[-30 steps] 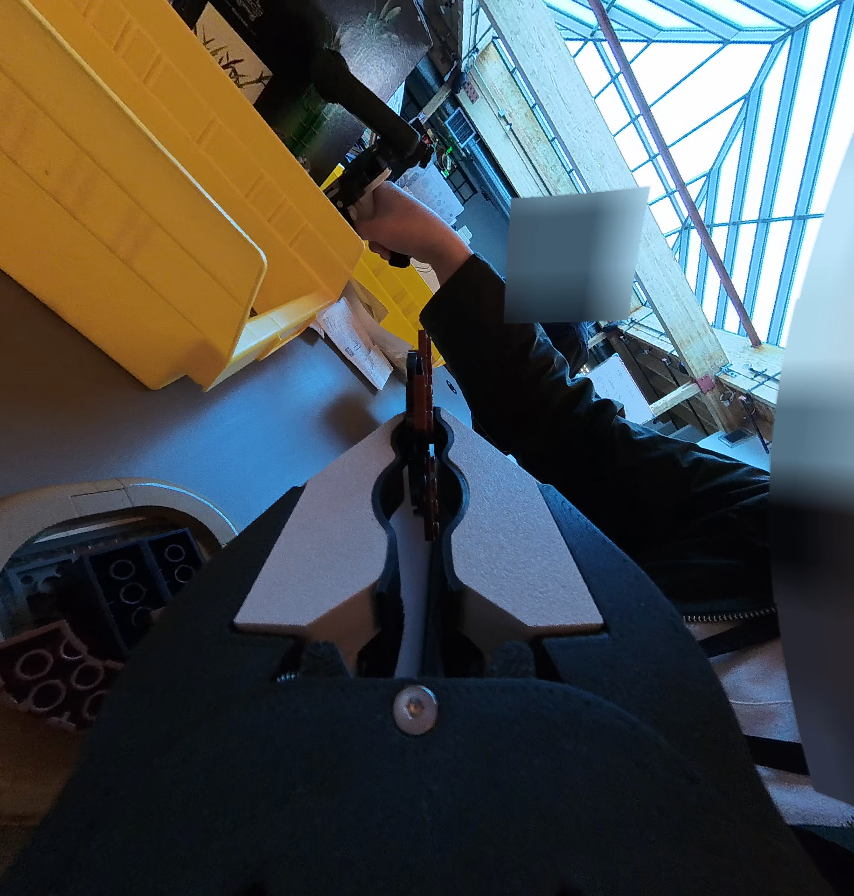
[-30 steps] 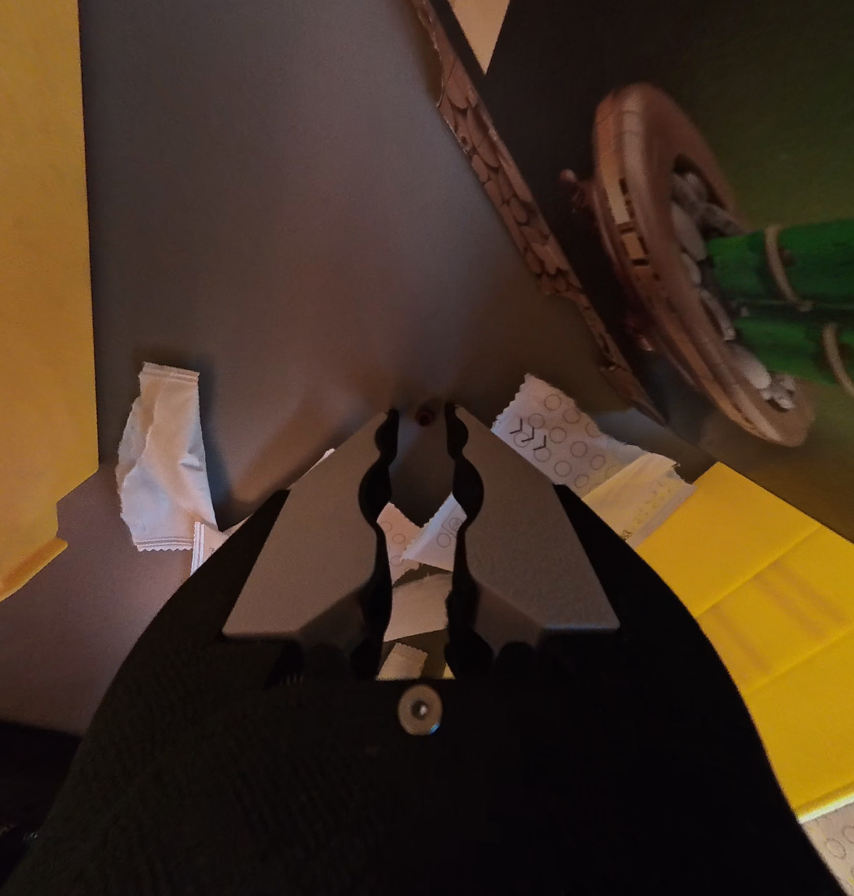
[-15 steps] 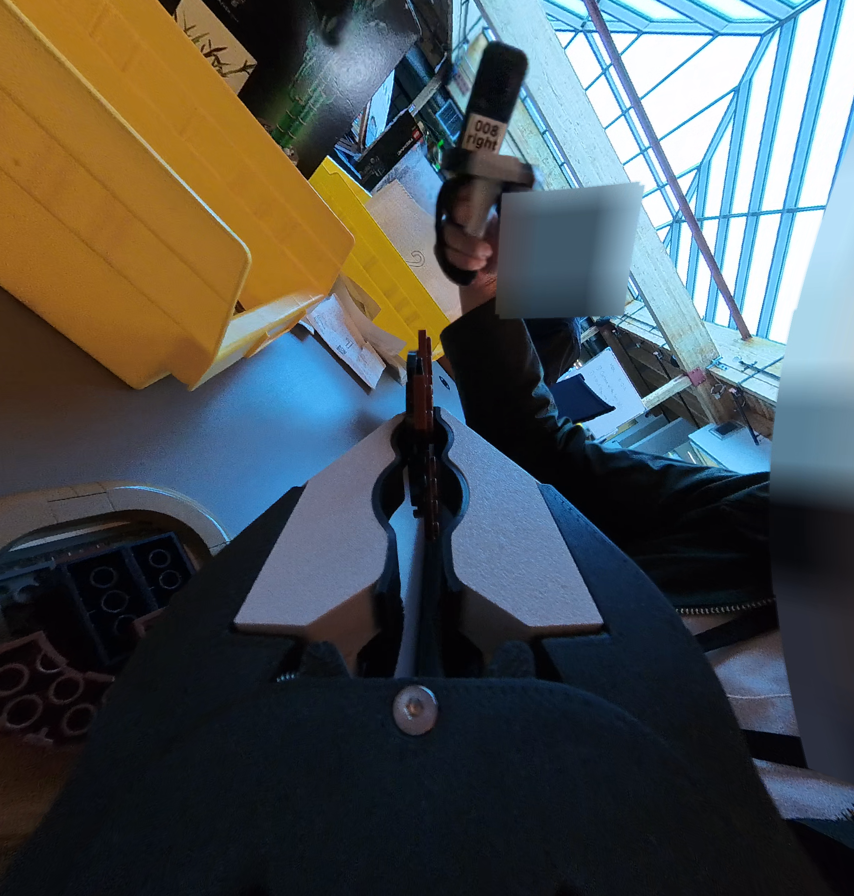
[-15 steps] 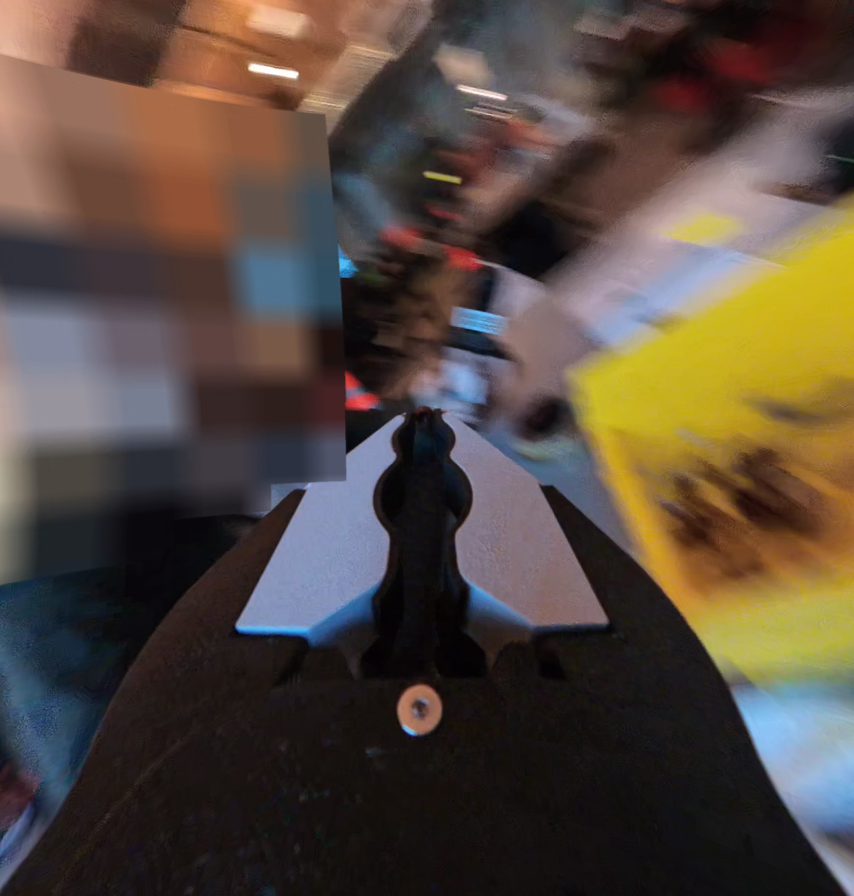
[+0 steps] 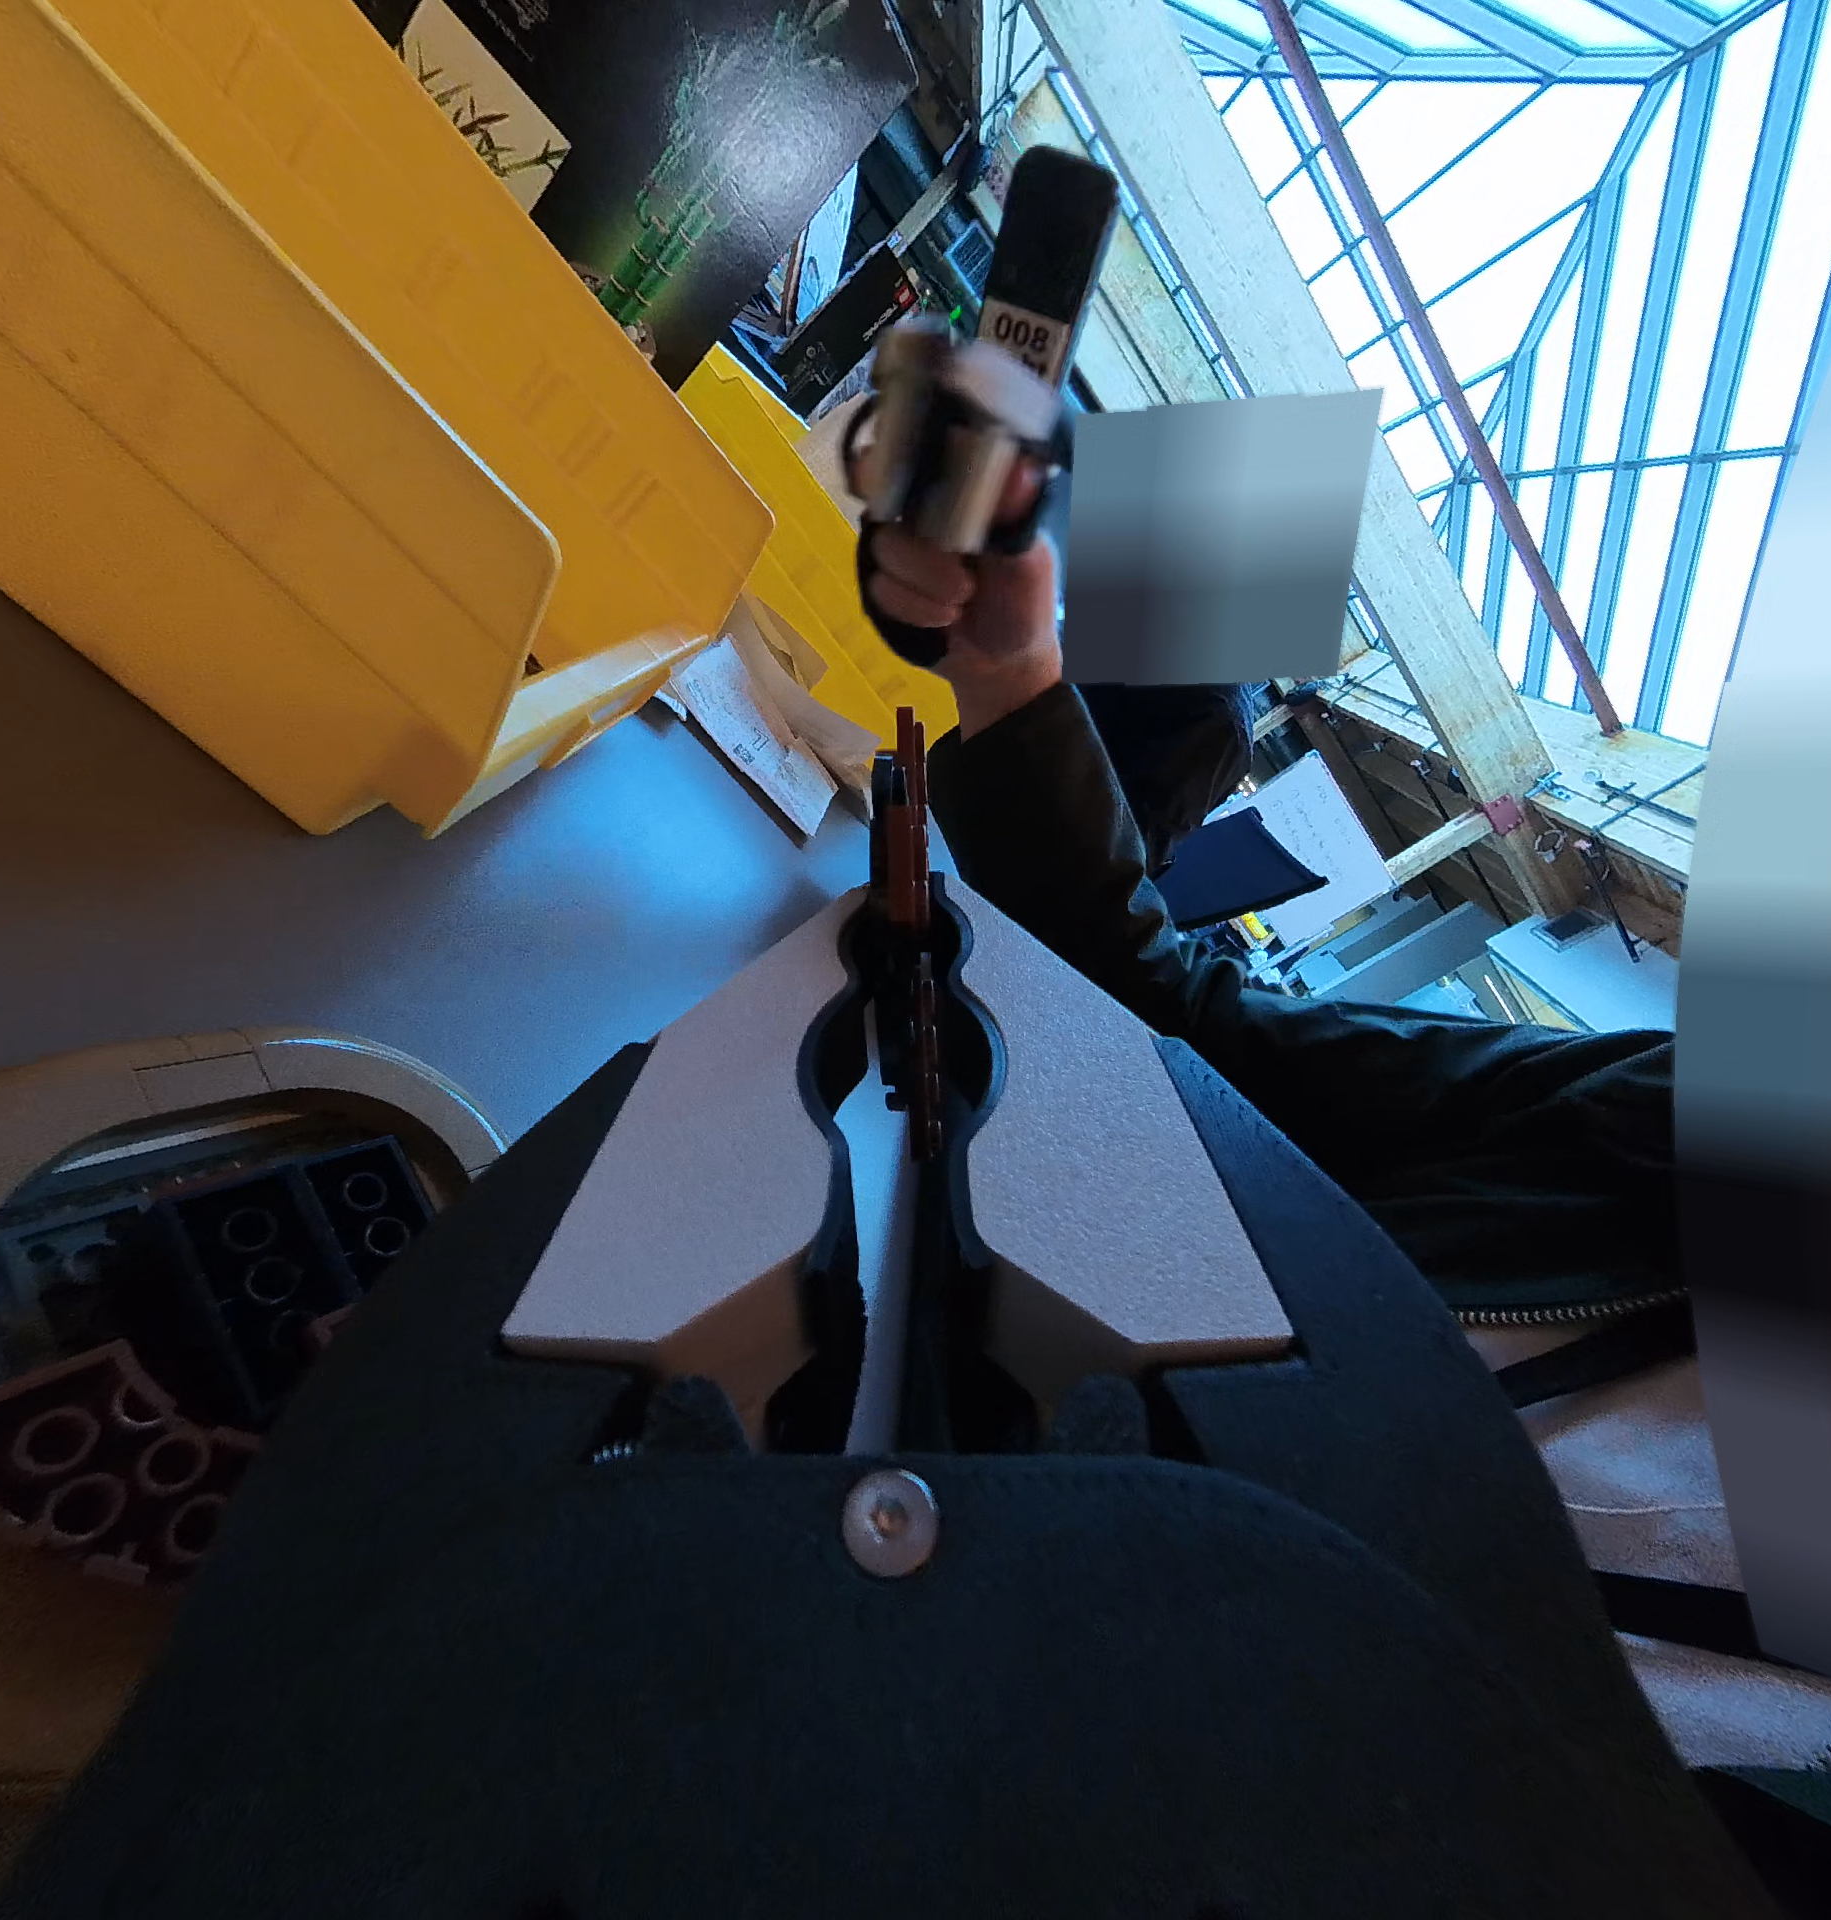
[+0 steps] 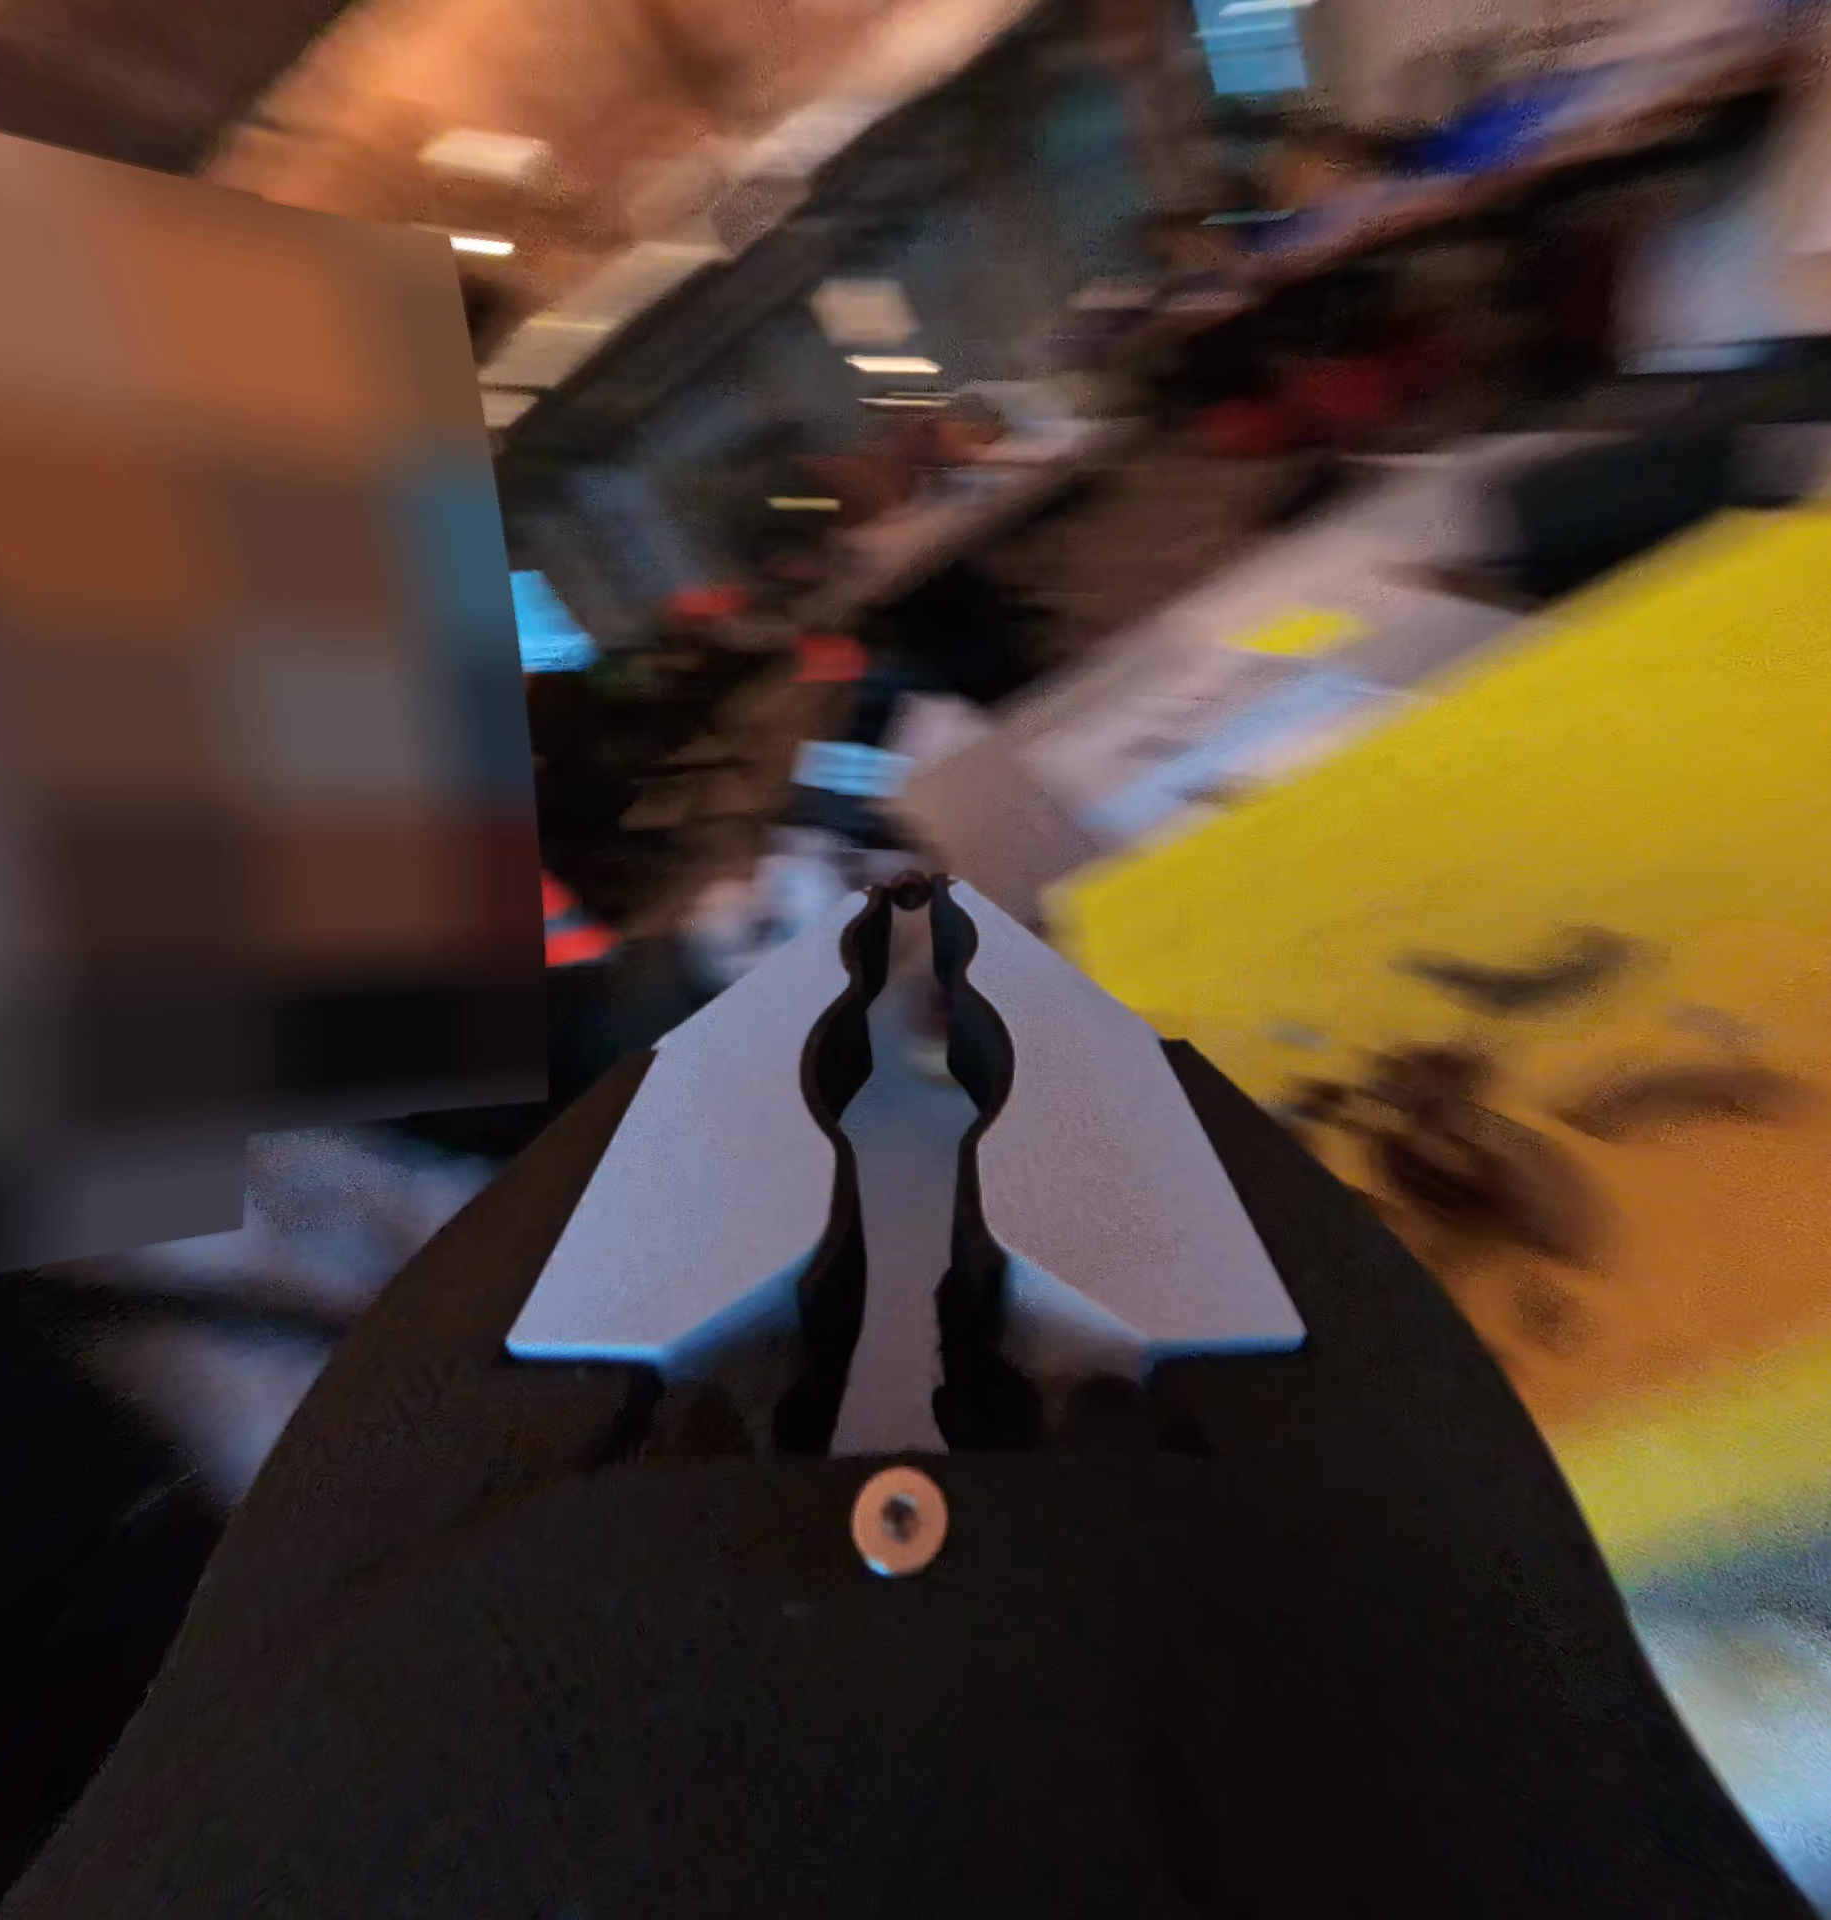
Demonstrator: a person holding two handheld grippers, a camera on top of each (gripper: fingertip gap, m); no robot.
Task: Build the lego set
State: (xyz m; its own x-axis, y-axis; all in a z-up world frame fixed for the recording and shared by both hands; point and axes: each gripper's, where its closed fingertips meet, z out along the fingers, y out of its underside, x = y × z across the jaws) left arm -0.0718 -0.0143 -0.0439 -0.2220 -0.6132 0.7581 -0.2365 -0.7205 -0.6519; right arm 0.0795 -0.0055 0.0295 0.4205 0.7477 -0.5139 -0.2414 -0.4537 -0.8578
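Lego plate stack (image 5: 909, 831), reddish-brown and thin, sits edge-on between the pads of our left gripper (image 5: 906, 904), clamped shut on it, poking out past the tips above the grey table (image 5: 475, 935). Small dark round stud piece (image 6: 908, 886) is pinched at the very tips of our right gripper (image 6: 908, 891); the jaws are nearly together, touching only at that piece.

What changed: a second ago the right gripper was down over the torn white bags at the far side of the table, jaws apart around the stud. Now it's closed on it and lifted, held up in the hand (image 5: 952, 592) beyond the left gripper's tips. Right wrist view is heavily motion-blurred, so it's mid-swing. Left hasn't moved.

Reads as: pick is done, next is bringing the stud onto the plate stack. Grip on the stud is tip-only, so we judge slip risk on press-in.

Round white-rimmed build (image 5: 298, 1060) with dark bricks inside sits at the near-left table edge; yellow bins (image 5: 267, 416) behind it.
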